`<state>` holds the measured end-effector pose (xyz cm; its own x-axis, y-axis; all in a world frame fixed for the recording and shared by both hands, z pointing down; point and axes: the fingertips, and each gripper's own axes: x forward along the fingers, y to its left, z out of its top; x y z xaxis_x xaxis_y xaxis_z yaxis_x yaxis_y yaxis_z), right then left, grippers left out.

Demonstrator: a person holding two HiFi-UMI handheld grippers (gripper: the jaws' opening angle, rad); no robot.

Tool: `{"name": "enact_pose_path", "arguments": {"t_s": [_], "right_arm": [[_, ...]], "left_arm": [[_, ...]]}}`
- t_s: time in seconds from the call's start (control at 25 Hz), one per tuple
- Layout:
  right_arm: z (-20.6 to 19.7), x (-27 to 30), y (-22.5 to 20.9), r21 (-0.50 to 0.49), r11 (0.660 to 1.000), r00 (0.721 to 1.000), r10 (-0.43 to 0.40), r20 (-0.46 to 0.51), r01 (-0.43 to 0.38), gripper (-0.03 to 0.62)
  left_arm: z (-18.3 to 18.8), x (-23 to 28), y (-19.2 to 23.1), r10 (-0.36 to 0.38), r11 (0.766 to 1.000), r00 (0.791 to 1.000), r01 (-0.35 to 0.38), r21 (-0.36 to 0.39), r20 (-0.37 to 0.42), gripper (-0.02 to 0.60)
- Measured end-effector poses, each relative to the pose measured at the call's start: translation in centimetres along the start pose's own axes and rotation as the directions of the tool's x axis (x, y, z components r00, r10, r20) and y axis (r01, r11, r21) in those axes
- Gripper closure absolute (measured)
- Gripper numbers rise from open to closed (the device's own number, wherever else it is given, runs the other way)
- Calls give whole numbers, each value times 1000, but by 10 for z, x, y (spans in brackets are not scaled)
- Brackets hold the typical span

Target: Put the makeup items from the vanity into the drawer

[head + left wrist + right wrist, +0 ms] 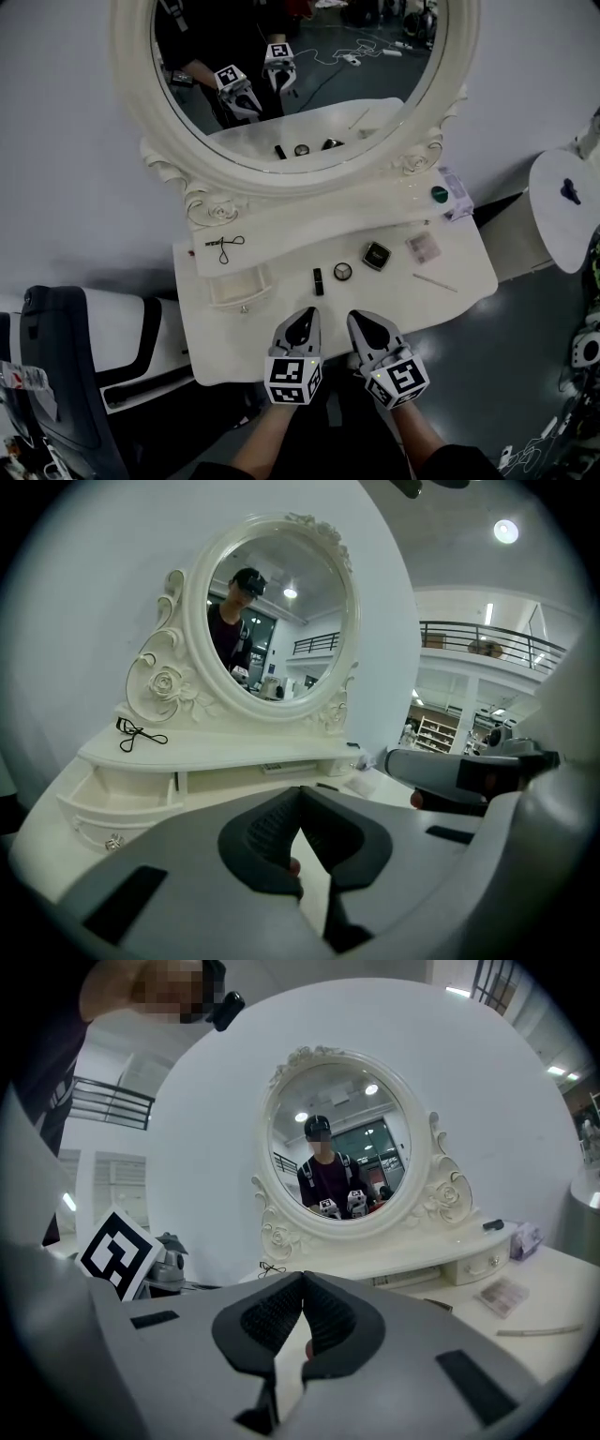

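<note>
Hovering over the vanity (234, 349) front, left tool (302, 324), right tool (367, 327), jaws together.

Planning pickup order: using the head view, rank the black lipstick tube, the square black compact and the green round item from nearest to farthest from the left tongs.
1. Black lipstick tube, just ahead.
2. Square black compact, right of centre.
3. Green round item, far right shelf.

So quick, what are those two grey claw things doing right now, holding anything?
Left grey two-jaw gripper: closed, holding nothing.
Right grey two-jaw gripper: closed, holding nothing.
</note>
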<state>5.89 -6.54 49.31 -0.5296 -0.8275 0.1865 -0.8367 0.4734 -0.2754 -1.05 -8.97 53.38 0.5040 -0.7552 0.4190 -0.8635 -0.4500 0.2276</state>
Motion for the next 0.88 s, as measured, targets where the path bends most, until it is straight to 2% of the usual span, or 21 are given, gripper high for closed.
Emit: {"name": "enact_pose_path", "arguments": {"t_s": [0.24, 0.48, 0.56, 0.64, 0.88], "right_arm": [[-9, 9, -19, 30, 999, 1000, 18, -21, -17, 571], [-24, 14, -42, 69, 998, 999, 11, -44, -8, 571], [-30, 15, -49, 75, 997, 998, 9, -56, -5, 570], [-37, 16, -56, 84, 996, 998, 5, -68, 1, 571], [-53, 11, -70, 103, 995, 995, -5, -98, 15, 571]], "left_arm": [[-13, 31, 11, 58, 998, 997, -59, -3, -50, 568], [-39, 70, 26, 112, 993, 983, -114, -8, -146, 555], [-50, 83, 30, 130, 991, 973, -136, -14, -192, 488], [-62, 96, 34, 151, 987, 959, -159, -15, -240, 452], [-95, 121, 43, 204, 973, 906, -229, -24, -372, 434]]}}
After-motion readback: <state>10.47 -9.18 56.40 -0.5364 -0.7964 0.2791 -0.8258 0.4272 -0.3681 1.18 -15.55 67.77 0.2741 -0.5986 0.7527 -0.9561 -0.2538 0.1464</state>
